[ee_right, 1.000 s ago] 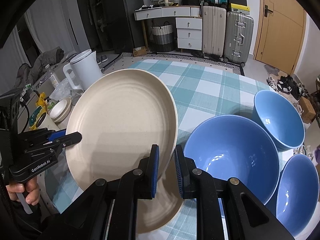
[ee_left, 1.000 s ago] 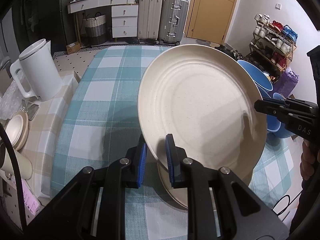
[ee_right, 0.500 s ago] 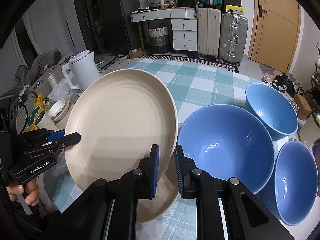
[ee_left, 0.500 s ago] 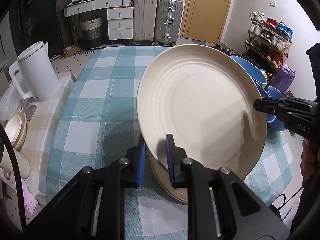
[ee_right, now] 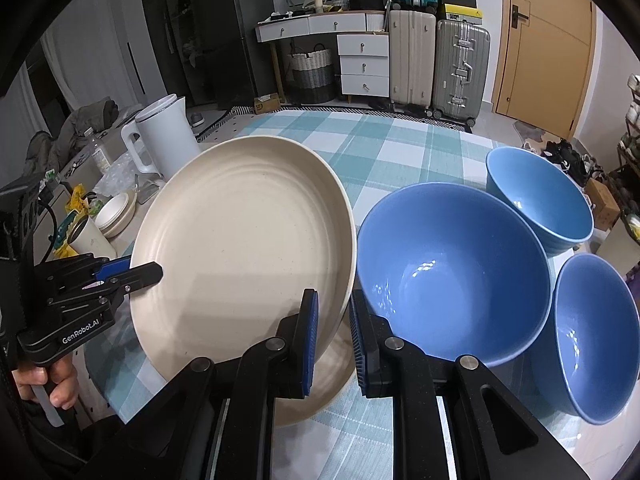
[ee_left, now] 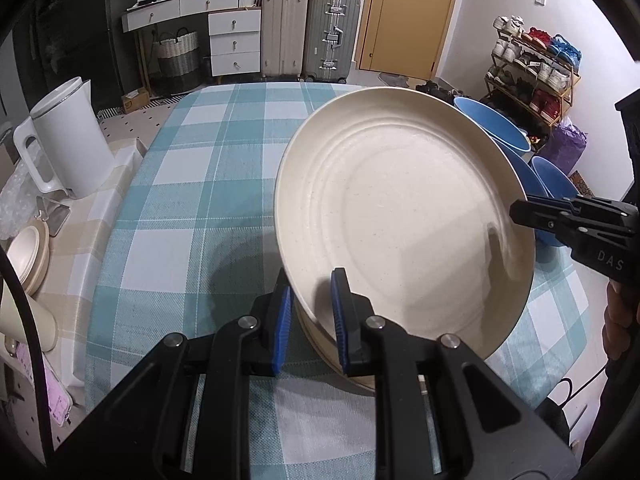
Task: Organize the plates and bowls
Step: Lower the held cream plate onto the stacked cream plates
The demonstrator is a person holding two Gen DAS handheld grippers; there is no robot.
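Note:
A cream plate (ee_left: 400, 220) hangs tilted above the checked tablecloth, gripped at two opposite rims. My left gripper (ee_left: 308, 284) is shut on its near rim, and in the right wrist view it shows at the plate's left edge (ee_right: 152, 270). My right gripper (ee_right: 332, 304) is shut on the right rim of the plate (ee_right: 240, 248). A second cream plate (ee_right: 320, 392) lies flat on the cloth just beneath, mostly hidden. A large blue bowl (ee_right: 448, 276) stands right beside the held plate, with two smaller blue bowls (ee_right: 540, 196) (ee_right: 592, 340) past it.
A white kettle (ee_left: 68, 140) stands on a side surface left of the table, with a small cream bowl (ee_left: 24, 256) and a cup (ee_right: 90, 236) nearby. Checked cloth (ee_left: 192, 184) stretches away on the left. A shoe rack (ee_left: 532, 72) stands off to the right.
Both grippers have carried the plate a short way across the table and slightly lower, toward the plate underneath. Both grips look unchanged.

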